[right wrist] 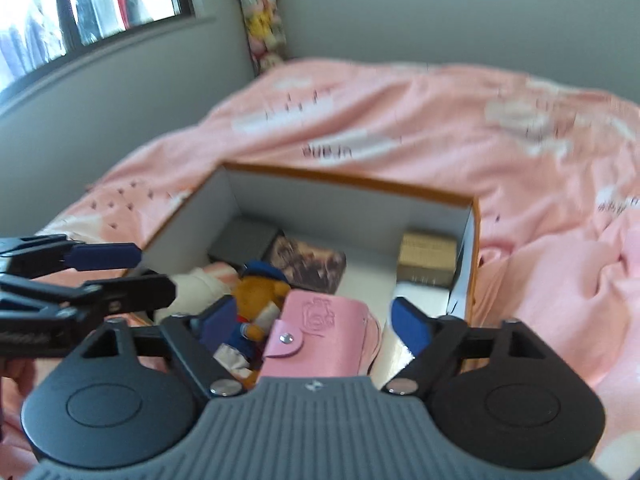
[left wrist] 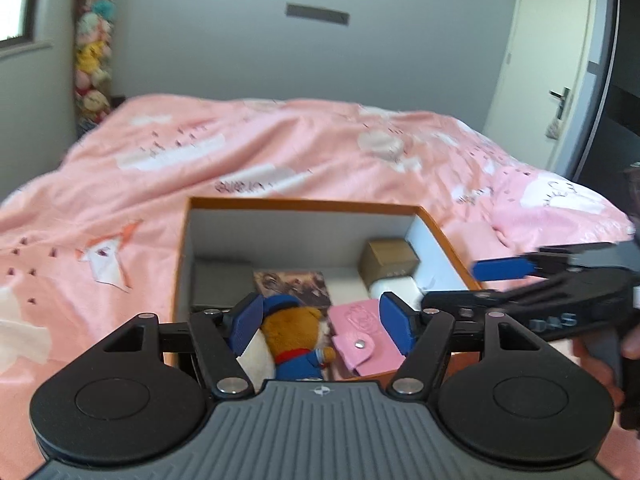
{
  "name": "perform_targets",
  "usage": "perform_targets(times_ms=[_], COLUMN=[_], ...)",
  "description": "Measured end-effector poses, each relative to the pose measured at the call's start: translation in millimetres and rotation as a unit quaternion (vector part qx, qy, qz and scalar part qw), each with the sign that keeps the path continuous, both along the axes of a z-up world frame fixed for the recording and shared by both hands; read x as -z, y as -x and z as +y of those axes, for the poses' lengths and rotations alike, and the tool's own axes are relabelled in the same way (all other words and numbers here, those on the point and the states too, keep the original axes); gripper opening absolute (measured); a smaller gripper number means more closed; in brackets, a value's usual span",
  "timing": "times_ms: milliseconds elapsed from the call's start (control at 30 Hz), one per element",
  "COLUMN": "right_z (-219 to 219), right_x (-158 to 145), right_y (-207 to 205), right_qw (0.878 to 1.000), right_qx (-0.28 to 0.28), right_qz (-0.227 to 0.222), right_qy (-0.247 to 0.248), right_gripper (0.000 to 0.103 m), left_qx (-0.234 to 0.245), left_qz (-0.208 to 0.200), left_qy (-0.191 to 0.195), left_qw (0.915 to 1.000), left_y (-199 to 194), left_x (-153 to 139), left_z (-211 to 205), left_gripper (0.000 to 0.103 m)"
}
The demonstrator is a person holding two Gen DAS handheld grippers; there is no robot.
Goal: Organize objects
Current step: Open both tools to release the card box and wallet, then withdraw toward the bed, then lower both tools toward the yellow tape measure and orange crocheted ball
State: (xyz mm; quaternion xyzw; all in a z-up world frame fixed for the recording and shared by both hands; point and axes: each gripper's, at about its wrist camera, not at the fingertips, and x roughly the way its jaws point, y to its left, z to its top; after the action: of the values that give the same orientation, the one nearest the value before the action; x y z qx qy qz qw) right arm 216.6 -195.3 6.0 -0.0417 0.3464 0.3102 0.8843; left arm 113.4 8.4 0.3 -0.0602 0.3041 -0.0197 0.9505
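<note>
The left gripper (left wrist: 322, 322) stood wide open above the near end of the box (left wrist: 304, 205), its blue pads (left wrist: 394, 314) clear of everything, nothing held. Below the gap lay the bear (left wrist: 294, 330), brown with a blue cap and suit, and the pink wallet (left wrist: 360, 338) just right of it, snap tab toward the camera. The right gripper (right wrist: 316, 320) was also spread wide and empty, hanging over the same wallet (right wrist: 316, 328) and bear (right wrist: 256, 296); its pads touched neither. Each gripper showed at the edge of the other's view, at the box's near corners, jaws apart.

Farther inside the box, a picture tin (right wrist: 308, 264) lay flat beyond the bear, a dark grey case (right wrist: 244, 242) at the far left corner, a small tan carton (right wrist: 428, 258) against the right wall with something white (left wrist: 394, 288) near it. A pale plush (right wrist: 196, 284) lay left of the bear. The box, orange-rimmed with white walls, sat on the pink quilt (left wrist: 248, 152). Far left, stacked plush toys (left wrist: 94, 52) stood in the room's corner; a door (left wrist: 548, 60) stood far right
</note>
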Motion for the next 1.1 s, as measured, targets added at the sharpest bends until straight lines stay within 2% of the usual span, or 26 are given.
perform_targets(times_ms=[100,133,233,367,467,567,667,733,867,1000,1100], right_z=[-7.2,-10.8,-20.5,-31.1,-32.4,-28.3,-23.6,-22.1,-21.5,-24.8,-28.1], right_x=[-6.0,-6.9,-7.5,-3.0,5.2,21.3,37.5,47.7,65.7,78.7,83.8], right_y=[17.6,24.3,46.3,60.4,66.0,68.8,70.8,73.3,74.7,77.2,76.6], right_qw=[1.0,0.999,0.995,0.995,0.995,0.997,0.995,0.993,0.987,0.982,0.98], right_qx=[0.019,0.034,0.076,0.084,0.094,0.076,0.065,0.067,0.081,0.087,0.096], right_qz=[-0.022,-0.032,-0.059,-0.034,-0.006,0.03,0.075,0.095,0.125,0.147,0.158], right_qy=[0.0,-0.001,-0.013,-0.028,-0.008,0.015,0.026,0.033,0.061,0.075,0.08], right_gripper=[0.095,0.101,0.102,0.102,0.102,0.102,0.102,0.102,0.102,0.102,0.102], left_qx=[-0.008,-0.01,-0.006,0.002,0.015,0.022,0.033,0.052,0.093,0.126,0.159], left_qz=[-0.019,-0.022,-0.028,-0.019,0.01,0.057,0.06,0.076,0.149,0.201,0.223], left_qy=[-0.015,-0.016,-0.021,-0.047,-0.06,-0.066,-0.065,-0.06,-0.045,-0.046,-0.051], left_qw=[0.9997,0.9996,0.9994,0.9987,0.998,0.9959,0.9956,0.9939,0.9834,0.9705,0.9604], left_y=[10.6,13.9,23.3,34.7,37.7,37.9,43.2,44.8,41.3,43.5,49.0], left_x=[-1.4,-1.3,1.0,7.8,15.6,24.6,31.9,35.8,50.3,68.7,77.6], left_z=[-2.4,-2.8,-4.3,-10.0,-13.9,-18.2,-21.3,-24.3,-30.2,-41.5,-52.4], left_gripper=[0.078,0.078,0.079,0.084,0.085,0.085,0.085,0.085,0.083,0.079,0.079])
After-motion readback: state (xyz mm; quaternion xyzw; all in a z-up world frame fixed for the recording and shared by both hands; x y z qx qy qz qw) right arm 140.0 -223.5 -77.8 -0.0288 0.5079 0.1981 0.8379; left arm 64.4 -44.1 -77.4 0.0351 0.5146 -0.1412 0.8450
